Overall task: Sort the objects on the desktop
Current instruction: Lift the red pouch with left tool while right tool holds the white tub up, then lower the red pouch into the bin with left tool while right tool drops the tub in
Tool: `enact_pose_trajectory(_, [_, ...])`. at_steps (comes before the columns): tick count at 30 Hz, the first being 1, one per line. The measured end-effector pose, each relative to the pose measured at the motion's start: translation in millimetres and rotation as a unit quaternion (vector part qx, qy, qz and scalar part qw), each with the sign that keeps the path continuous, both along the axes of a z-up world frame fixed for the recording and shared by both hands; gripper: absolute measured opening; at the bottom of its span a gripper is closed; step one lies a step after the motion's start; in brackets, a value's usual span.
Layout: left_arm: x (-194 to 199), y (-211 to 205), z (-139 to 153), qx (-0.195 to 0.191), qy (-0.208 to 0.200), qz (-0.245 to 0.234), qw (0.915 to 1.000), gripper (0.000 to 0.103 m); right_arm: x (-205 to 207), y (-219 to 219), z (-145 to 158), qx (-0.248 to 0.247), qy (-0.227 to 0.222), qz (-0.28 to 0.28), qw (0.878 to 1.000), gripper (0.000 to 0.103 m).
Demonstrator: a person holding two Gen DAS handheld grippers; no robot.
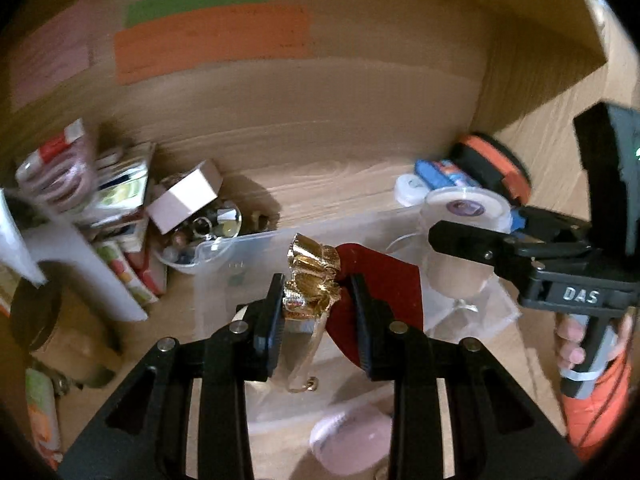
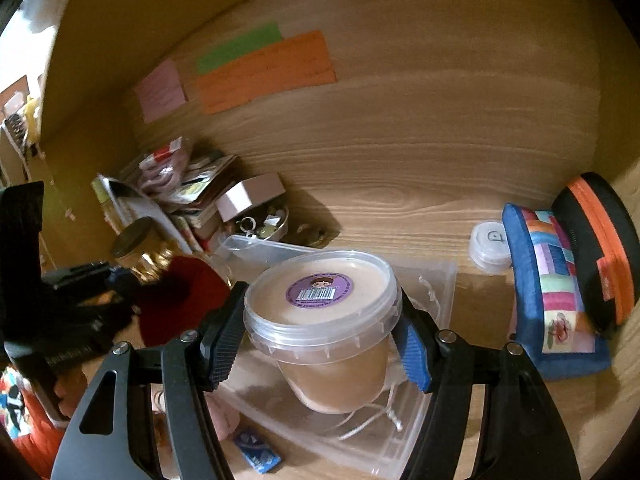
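Observation:
My left gripper [image 1: 316, 300] is shut on a red pouch with a gold ruffled top [image 1: 316, 276], held above a clear plastic bin [image 1: 248, 252]. The red pouch also shows in the right wrist view [image 2: 180, 296]. My right gripper [image 2: 316, 340] is shut on a clear tub of beige putty with a purple label [image 2: 320, 312], held above the clear bin's flat lid [image 2: 432, 292]. The tub [image 1: 464, 216] and right gripper [image 1: 500, 248] also show in the left wrist view, to the right of the pouch.
A cluttered pile with a pink box [image 2: 252, 196], booklets and a bowl of trinkets sits back left. A glass jar [image 2: 140, 248] stands left. A patchwork pouch [image 2: 552, 292], an orange-black case [image 2: 600, 248] and a small white container [image 2: 490, 246] sit right. Sticky notes [image 2: 264, 72] are on the wooden back wall.

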State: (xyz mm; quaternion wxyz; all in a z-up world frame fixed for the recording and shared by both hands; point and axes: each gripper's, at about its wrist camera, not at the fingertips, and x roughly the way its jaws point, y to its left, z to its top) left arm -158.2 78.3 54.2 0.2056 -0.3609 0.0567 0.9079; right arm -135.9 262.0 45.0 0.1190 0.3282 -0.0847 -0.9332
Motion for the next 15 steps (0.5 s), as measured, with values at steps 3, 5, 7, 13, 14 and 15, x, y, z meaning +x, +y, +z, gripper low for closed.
enact_pose_trajectory(3, [-15.1, 13.8, -11.8, -0.016, -0.015, -0.004, 0.9997, 0.031, -11.3, 1.7, -8.2, 0.01, -0.011, -0.005, 1.0, 0.064])
enact_pose_trajectory(5, [-23.3, 20.7, -20.8, -0.027, -0.022, -0.002, 0.9994, 0.031, -16.6, 2.9, -16.7, 0.01, -0.021, -0.002, 1.0, 0.064])
enact_pose_trajectory(7, [-30.1, 26.2, -29.5, -0.035, -0.029, -0.001, 0.999, 0.031, -20.7, 4.8, -25.8, 0.004, -0.033, 0.001, 0.999, 0.064])
enact_pose_trajectory(13, [-38.8, 38.8, -34.5, -0.05, -0.019, 0.002, 0.9986, 0.032, -23.8, 6.8, -34.9, 0.015, -0.038, 0.006, 0.999, 0.064])
enact_pose_trajectory(14, [-40.4, 40.0, -34.9, -0.051, -0.016, 0.005, 0.9986, 0.033, -23.9, 7.2, -35.5, 0.015, -0.038, 0.005, 0.999, 0.064])
enact_pose_trajectory(15, [-40.5, 41.7, -36.2, -0.056, -0.013, 0.006, 0.9983, 0.033, -24.0, 6.8, -36.3, 0.018, -0.039, 0.004, 0.999, 0.064])
